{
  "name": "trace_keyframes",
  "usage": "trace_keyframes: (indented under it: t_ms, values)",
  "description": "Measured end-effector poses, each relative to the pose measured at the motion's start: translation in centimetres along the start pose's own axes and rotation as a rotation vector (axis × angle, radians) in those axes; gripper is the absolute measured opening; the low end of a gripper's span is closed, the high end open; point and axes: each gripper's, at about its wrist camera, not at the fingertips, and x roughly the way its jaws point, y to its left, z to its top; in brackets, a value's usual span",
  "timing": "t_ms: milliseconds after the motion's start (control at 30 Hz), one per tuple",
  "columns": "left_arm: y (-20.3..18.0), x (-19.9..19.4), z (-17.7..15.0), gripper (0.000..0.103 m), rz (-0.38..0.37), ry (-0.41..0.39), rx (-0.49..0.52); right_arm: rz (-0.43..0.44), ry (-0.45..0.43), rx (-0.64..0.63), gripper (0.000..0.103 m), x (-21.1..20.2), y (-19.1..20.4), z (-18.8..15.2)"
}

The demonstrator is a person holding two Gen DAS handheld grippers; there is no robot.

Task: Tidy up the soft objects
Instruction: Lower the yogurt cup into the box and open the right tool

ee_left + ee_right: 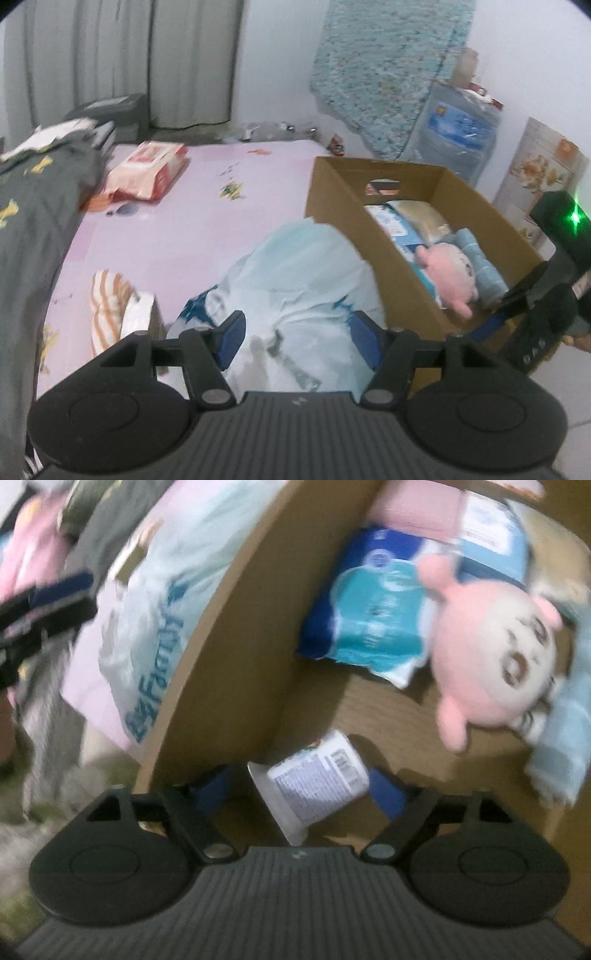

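Bedding first, at far left of the left wrist view: grey quilt (33, 206) heaped on the pink bed (207, 206).
Red-and-white pack (147, 171), lying flat near the bed's far side.
Striped cloth (107, 299), crumpled, near the bed's near edge.
Pale blue plastic bag (295, 280) with printed lettering, slumped against the outer wall of the cardboard box (343, 199); long axis runs from the left tongs (297, 332) toward the box wall. These tongs stand apart, the bag between the blue pads; whether the pads press on it cannot be told.
Box contents, continuing right: blue tissue pack (373, 627), pink plush toy (495, 664) lying on its back across that pack with its face up, light blue towel (565, 716) just beside the toy.
White plastic cup (314, 779), on its side at the box's near end, between the pads of the right tongs (299, 786); rim toward the lower left of the right wrist view, base up and to the right. These tongs stand wide apart; neither pad appears to press on the cup.

Handling note, as a judgement: the step looks like setting the cup in the box. Lift the right tongs straight clear so no pad drags the cup; leave floor space for the bag, which will sag, so grip it low and at the middle.
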Motion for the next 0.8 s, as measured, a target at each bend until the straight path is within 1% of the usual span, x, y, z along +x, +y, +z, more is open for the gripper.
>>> trace_keyframes:
  t_ms: [100, 133, 167, 200, 233, 300, 333, 433, 533, 567, 600, 700, 800]
  values:
    - [0.4, 0.3, -0.4, 0.064, 0.006, 0.008, -0.022, -0.051, 0.025, -0.067, 0.085, 0.9, 0.8, 0.3]
    - [0.5, 0.4, -0.5, 0.064, 0.007, 0.010, -0.024, -0.039, 0.021, -0.069, 0.084, 1.1, 0.6, 0.3]
    - [0.5, 0.5, -0.6, 0.064, 0.007, 0.011, -0.027, -0.028, 0.009, -0.058, 0.082, 1.0, 0.3, 0.3]
    - [0.5, 0.6, -0.6, 0.064, 0.006, 0.013, -0.029, -0.027, -0.011, -0.041, 0.074, 0.8, -0.2, 0.2]
    - [0.5, 0.7, -0.7, 0.064, 0.003, 0.017, -0.032, -0.001, -0.033, -0.006, 0.071, 0.4, -1.0, 0.1]
    - [0.5, 0.9, -0.8, 0.064, 0.000, 0.022, -0.034, 0.063, -0.075, 0.070, 0.067, -0.3, -2.9, -0.2]
    - [0.4, 1.0, -0.8, 0.064, -0.002, 0.025, -0.034, 0.112, -0.095, 0.120, 0.066, -0.6, -4.1, -0.3]
    - [0.4, 1.4, -0.9, 0.064, -0.012, 0.031, -0.043, 0.280, -0.137, 0.310, 0.065, -0.7, -8.5, -1.2]
    - [0.2, 1.6, -1.1, 0.064, -0.025, 0.036, -0.047, 0.387, -0.167, 0.442, 0.065, -0.8, -11.5, -2.5]
    - [0.1, 1.6, -1.1, 0.064, -0.030, 0.036, -0.046, 0.403, -0.176, 0.462, 0.065, -0.9, -11.9, -2.8]
    - [0.0, 1.6, -1.2, 0.064, -0.033, 0.036, -0.044, 0.404, -0.185, 0.468, 0.065, -1.3, -12.4, -3.1]
    - [0.1, 1.6, -1.3, 0.064, -0.040, 0.038, -0.048, 0.337, -0.225, 0.450, 0.066, -3.0, -13.3, -4.0]
    - [0.4, 1.7, -1.5, 0.064, -0.046, 0.043, -0.071, 0.279, -0.235, 0.483, 0.066, -3.9, -13.9, -5.4]
